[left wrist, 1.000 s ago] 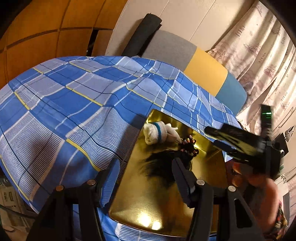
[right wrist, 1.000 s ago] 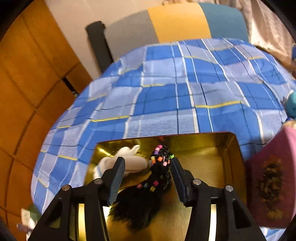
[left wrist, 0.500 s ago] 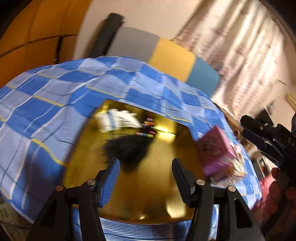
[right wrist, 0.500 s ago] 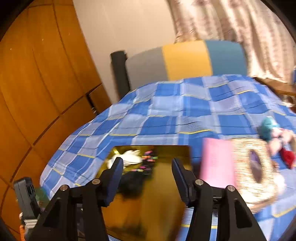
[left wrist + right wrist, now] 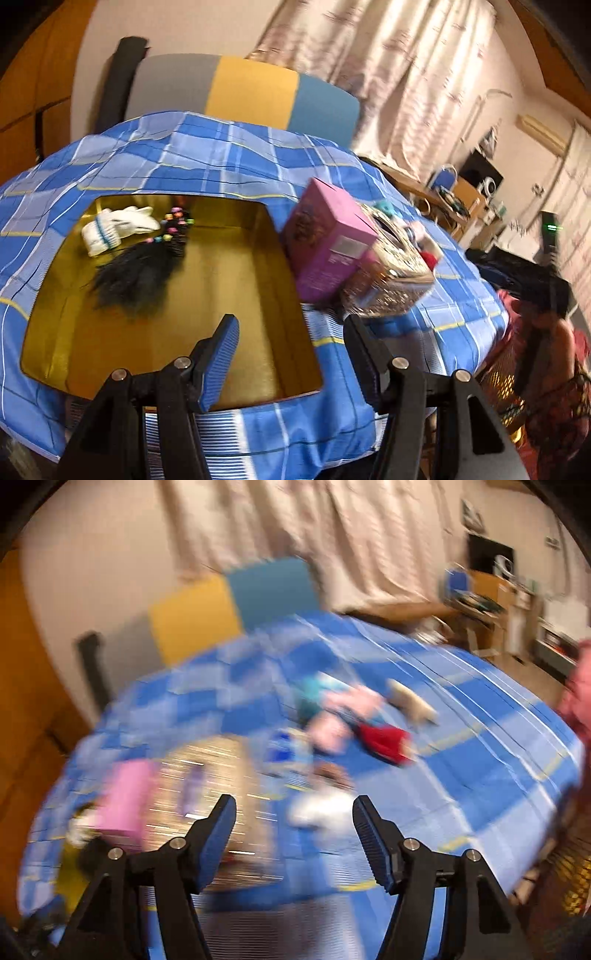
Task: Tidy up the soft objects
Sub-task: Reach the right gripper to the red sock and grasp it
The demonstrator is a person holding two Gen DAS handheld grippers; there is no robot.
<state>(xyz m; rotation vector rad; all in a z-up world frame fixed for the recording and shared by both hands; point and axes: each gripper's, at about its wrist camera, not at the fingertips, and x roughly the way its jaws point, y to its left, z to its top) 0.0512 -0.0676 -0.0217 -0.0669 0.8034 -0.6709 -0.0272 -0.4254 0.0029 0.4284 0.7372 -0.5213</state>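
A gold tray (image 5: 207, 343) lies on the blue plaid cloth. In it are a white sock (image 5: 114, 229) and a black fuzzy toy with coloured beads (image 5: 144, 269). My left gripper (image 5: 291, 354) is open and empty above the tray's near right corner. My right gripper (image 5: 293, 834) is open and empty, above the cloth; its view is blurred. Soft items lie ahead of it: a pink plush (image 5: 340, 716), a red piece (image 5: 384, 740), a beige piece (image 5: 412, 701) and a white piece (image 5: 321, 808).
A pink box (image 5: 328, 243) and a glittery box (image 5: 391, 277) stand right of the tray; they also show in the right wrist view, the pink box (image 5: 125, 797) at lower left. A grey, yellow and blue headboard (image 5: 251, 92) is behind. Curtains and furniture stand to the right.
Both grippers have swung right and pulled back from the tray. The right gripper has left the black toy in the tray and now faces the loose soft items.
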